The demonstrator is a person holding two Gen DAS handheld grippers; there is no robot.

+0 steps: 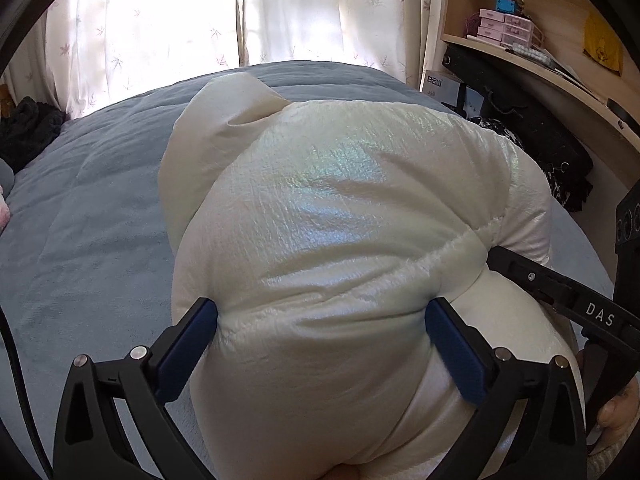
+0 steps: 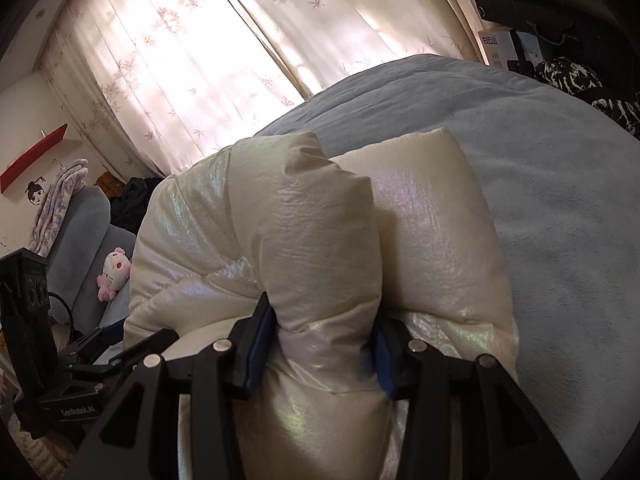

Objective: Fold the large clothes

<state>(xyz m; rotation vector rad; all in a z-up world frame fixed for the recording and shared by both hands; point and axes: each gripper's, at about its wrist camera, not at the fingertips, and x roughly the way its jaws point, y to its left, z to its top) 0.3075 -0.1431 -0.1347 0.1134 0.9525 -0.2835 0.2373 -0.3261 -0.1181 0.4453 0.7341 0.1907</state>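
Item: puffy pearl-white quilted down jacket point(image 1: 340, 208), bundled mid-frame on blue-grey fleece bed point(image 1: 80, 240); left gripper point(image 1: 322, 322) fingers clamp wide fold; right gripper point(image 2: 324, 338) pinches narrower roll; risk: slick, springy padding slipping free, unfolding.

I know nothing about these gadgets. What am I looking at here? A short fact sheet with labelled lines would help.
Setting: bedroom, blue bed cover, flowered curtains behind
Garment: puffy white shiny jacket, bunched into a thick bundle on the bed
Left gripper: blue pads pressed into the jacket's sides, clamping a wide padded fold
Right gripper: clamped on a narrower padded roll of the same jacket
Also visible: pink plush toy on a grey-blue seat, shelf with small pink drawers
Fold stage: cannot tell how far along
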